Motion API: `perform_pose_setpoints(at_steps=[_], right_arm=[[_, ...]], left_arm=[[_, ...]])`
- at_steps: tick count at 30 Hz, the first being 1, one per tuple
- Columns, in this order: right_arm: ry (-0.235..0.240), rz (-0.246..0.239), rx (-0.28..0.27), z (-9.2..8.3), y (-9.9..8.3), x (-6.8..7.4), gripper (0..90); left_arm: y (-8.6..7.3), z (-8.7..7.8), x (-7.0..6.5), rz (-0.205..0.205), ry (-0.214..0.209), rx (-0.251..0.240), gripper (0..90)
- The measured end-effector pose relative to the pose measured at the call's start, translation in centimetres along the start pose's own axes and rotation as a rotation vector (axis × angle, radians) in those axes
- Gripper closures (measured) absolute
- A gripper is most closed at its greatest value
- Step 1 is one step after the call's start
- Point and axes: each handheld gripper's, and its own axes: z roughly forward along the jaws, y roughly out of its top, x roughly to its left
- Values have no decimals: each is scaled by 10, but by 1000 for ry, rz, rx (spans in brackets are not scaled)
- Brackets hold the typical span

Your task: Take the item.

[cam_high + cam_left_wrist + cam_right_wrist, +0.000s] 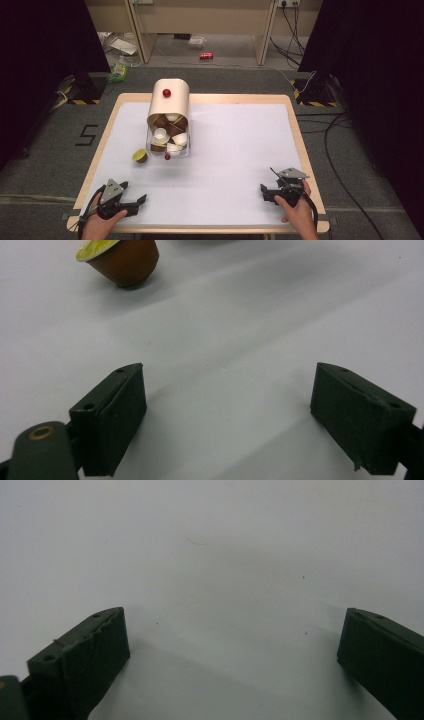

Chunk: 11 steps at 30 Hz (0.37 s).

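- White matting covers the wooden-edged table (295,130), which stands on grey carpet between dark curtains; a red can (206,55) lies on the floor well beyond it.
- At the table's far left part a clear container (167,136) with a rounded beige cover holds a heap of brown and white coffee capsules; a small red knob (166,92) sits on the cover, and a second red ball (167,156) shows at the container's near edge.
- One loose capsule (140,156), brown with a yellow-green foil lid, lies on the mat just beside the container's near left corner. In the left gripper view this capsule (120,257) is tipped on its side, lid facing up and left.
- Left gripper (134,202), held in the person's left hand at the near left edge, has its jaws spread wide with nothing between them; the capsule lies well ahead of it, apart from the jaws. The left gripper view (227,415) shows bare mat between the pads.
- Right gripper (265,192), in the right hand at the near right edge, points toward the table's middle. Its jaws (232,660) stand wide apart over bare white mat, gripping nothing.
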Motion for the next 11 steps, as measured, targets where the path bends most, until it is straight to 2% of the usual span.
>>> perform_pose_setpoints(at_steps=[11], right_arm=[[1,2,0,0,0,0,7]], left_arm=[[-1,0,0,0,0,-3,139]])
